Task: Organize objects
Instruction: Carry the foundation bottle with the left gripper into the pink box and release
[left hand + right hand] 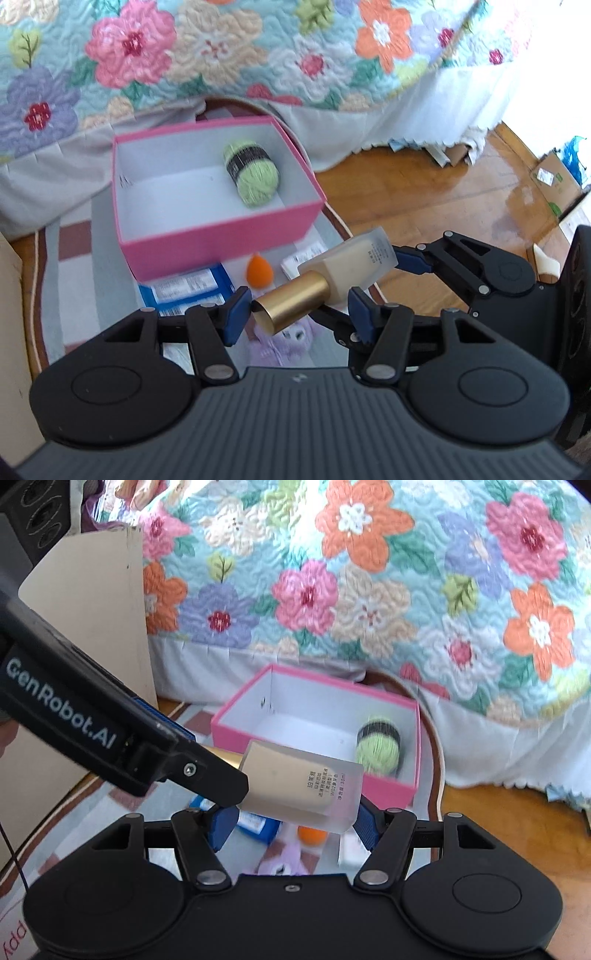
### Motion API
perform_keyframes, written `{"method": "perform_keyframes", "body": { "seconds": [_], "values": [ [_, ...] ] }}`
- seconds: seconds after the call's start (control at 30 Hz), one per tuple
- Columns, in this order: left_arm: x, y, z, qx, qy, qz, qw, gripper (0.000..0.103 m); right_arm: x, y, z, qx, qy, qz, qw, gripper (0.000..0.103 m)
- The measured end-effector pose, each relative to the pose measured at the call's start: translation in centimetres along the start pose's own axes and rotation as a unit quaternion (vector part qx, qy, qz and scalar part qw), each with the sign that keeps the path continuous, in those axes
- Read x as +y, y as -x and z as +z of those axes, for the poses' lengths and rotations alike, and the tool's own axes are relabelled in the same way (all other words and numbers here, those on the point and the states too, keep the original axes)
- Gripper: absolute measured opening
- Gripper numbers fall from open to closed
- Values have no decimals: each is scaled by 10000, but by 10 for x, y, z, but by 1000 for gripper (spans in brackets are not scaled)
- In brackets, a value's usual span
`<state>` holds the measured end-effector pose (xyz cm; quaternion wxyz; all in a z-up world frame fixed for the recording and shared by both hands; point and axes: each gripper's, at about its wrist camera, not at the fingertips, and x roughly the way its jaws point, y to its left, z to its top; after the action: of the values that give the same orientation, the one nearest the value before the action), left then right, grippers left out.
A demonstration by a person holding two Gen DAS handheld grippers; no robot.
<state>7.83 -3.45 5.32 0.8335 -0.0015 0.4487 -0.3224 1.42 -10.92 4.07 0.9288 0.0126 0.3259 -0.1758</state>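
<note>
Frosted glass with a gold cap, one foundation bottle (347, 271) hangs above the rug, its printed label reading "W02" and "30ml". The right gripper (291, 825) clamps the glass body between its blue pads; the left gripper (295, 317) brackets the gold cap, though contact there is unclear. "GenRobot.AI" runs along the left gripper's side. Beyond, one pink box (221, 236) holds one green yarn ball (251, 175); one orange sponge (259, 273) lies just beside it.

Floral quilt (221, 55) draped over the bed, patterned rug (74, 251), wooden floor (424, 184), cardboard box (554, 181) near the edge
</note>
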Motion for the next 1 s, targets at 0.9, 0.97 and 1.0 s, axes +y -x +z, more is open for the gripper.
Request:
{"method": "perform_keyframes", "body": {
  "seconds": [0.9,0.97,1.0],
  "values": [
    [153,-156,137,265,989,216,9945,56,-61,-236,91,852,-342,487,9946,70],
    [165,-173,137,321,1161,159,9926,55,-65,-256,90,1054,-364,511,9924,70],
    [170,-182,137,340,1223,151,9918,55,-67,-265,89,1162,-411,535,9909,70]
  ]
}}
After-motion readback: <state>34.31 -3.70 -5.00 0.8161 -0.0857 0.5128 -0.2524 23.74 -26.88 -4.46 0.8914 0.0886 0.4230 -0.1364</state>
